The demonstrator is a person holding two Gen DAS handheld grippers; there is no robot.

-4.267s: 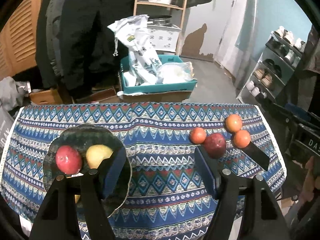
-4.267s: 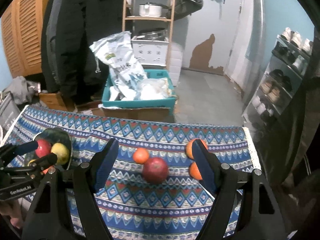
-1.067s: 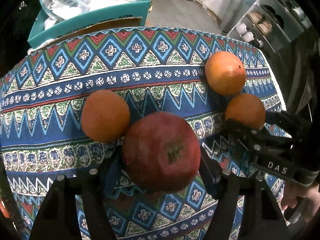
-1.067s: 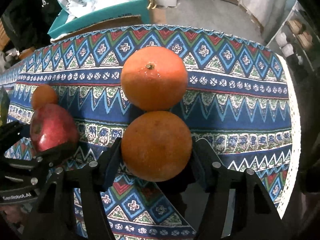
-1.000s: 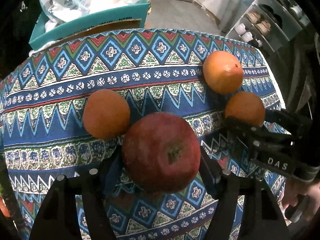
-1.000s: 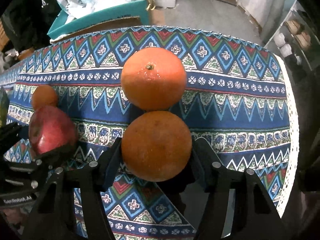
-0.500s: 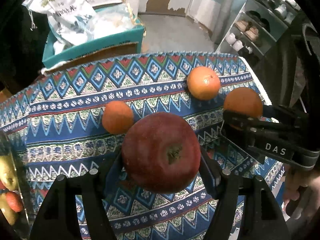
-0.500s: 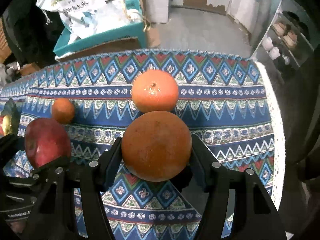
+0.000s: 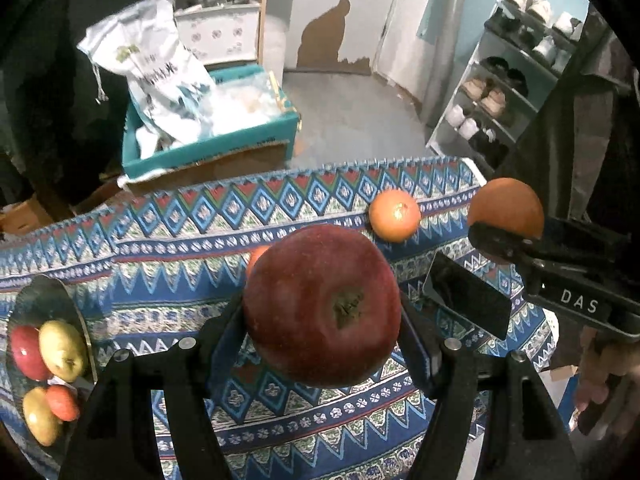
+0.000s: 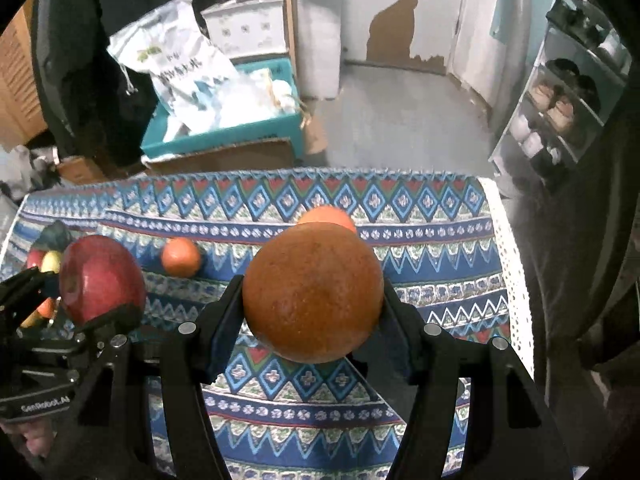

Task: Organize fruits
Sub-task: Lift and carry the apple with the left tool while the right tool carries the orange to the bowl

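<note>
My left gripper [image 9: 322,320] is shut on a red apple [image 9: 322,306] and holds it above the patterned tablecloth [image 9: 168,272]. My right gripper [image 10: 313,320] is shut on an orange [image 10: 313,294], also lifted; the orange shows in the left wrist view [image 9: 506,208]. The red apple shows in the right wrist view [image 10: 102,278]. Two oranges remain on the cloth: one [image 9: 394,215] at the far right, and a smaller one [image 10: 181,257] left of it, mostly hidden behind the apple in the left wrist view. A dark plate [image 9: 44,300] at the left holds a red apple, yellow fruits and a small orange fruit.
A dark phone-like slab [image 9: 466,300] lies on the cloth at the right. Beyond the table's far edge stands a teal box [image 9: 216,140] with bags. A shoe rack [image 9: 512,80] stands at the right. The table's right edge [image 10: 516,280] is near.
Both grippers closed on their fruit and have lifted and pulled back from the table: the red apple and the orange now hang above the cloth. The plate has come into view.
</note>
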